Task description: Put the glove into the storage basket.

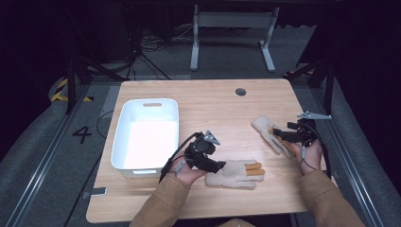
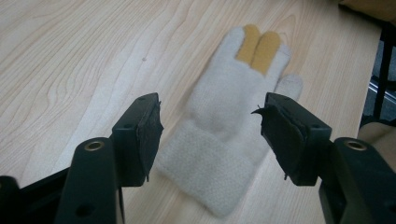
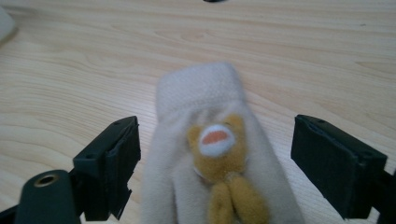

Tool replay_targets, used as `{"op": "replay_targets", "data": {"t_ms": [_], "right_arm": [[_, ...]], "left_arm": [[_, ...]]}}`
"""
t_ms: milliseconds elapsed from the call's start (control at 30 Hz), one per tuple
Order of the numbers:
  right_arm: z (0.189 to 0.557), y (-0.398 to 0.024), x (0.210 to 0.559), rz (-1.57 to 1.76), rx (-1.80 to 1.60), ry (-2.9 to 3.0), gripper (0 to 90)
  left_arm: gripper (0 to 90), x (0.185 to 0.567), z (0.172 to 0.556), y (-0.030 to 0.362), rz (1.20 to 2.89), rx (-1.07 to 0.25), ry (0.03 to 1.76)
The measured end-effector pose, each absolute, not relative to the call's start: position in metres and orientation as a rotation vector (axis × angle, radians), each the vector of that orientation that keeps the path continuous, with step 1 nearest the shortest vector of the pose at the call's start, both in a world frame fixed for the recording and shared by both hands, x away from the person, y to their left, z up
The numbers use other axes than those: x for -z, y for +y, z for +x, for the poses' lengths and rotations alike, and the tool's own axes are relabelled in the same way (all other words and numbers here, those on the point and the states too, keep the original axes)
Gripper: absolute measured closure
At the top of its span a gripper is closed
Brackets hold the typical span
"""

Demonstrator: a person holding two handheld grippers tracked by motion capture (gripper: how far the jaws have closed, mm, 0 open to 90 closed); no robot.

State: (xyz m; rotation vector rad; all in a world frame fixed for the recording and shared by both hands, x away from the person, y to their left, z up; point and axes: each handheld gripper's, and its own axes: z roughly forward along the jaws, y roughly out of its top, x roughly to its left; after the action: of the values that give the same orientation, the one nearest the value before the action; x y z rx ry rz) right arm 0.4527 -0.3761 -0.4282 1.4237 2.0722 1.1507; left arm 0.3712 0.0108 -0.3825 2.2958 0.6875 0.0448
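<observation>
We have two cream knitted gloves on the wooden worktop, and the step in hand looks like picking them up, probably to place them in the white plastic bin.

The first glove lies flat to the right of the bin, near the front edge of the worktop, with its two tan fingertips pointing away from the bin. Our left tool stands at its cuff with the jaws about half open; in the left gripper view the cuff lies between the pads, but they do not press on it yet.

The second glove lies farther right of the bin, well apart from the first one, with a small tan bear figure sewn on its back. Our right tool has its jaws wide on both sides of this glove, and nothing is held.

To do it well, we think each tool should go lower until the pads reach the worktop, then close on the thick folded cuff and not on the thin fingers. We should lift slowly, because soft fabric can slip or hang long and catch on the rim of the bin.
</observation>
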Motion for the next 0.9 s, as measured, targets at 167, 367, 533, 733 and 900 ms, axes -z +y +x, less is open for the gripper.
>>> {"op": "replay_targets", "data": {"t_ms": [167,367,533,733,900], "right_arm": [[0.457,-0.366,0.435,1.435,-1.039,2.087,30.0],[0.461,-0.368,0.443,1.457,-1.003,2.133,42.4],[0.464,-0.367,0.449,1.457,-0.970,2.169,44.7],[0.463,-0.367,0.450,1.446,-0.953,2.199,59.3],[0.462,-0.368,0.447,1.437,-0.945,2.222,66.3]], "left_arm": [[36.8,0.382,0.371,0.011,2.295,-0.040,0.663],[36.7,0.383,0.371,0.011,2.293,-0.042,0.671],[36.7,0.384,0.372,0.011,2.295,-0.037,0.678],[38.2,0.385,0.372,0.011,2.292,-0.039,0.673],[39.7,0.384,0.371,0.011,2.294,-0.032,0.668]]}}
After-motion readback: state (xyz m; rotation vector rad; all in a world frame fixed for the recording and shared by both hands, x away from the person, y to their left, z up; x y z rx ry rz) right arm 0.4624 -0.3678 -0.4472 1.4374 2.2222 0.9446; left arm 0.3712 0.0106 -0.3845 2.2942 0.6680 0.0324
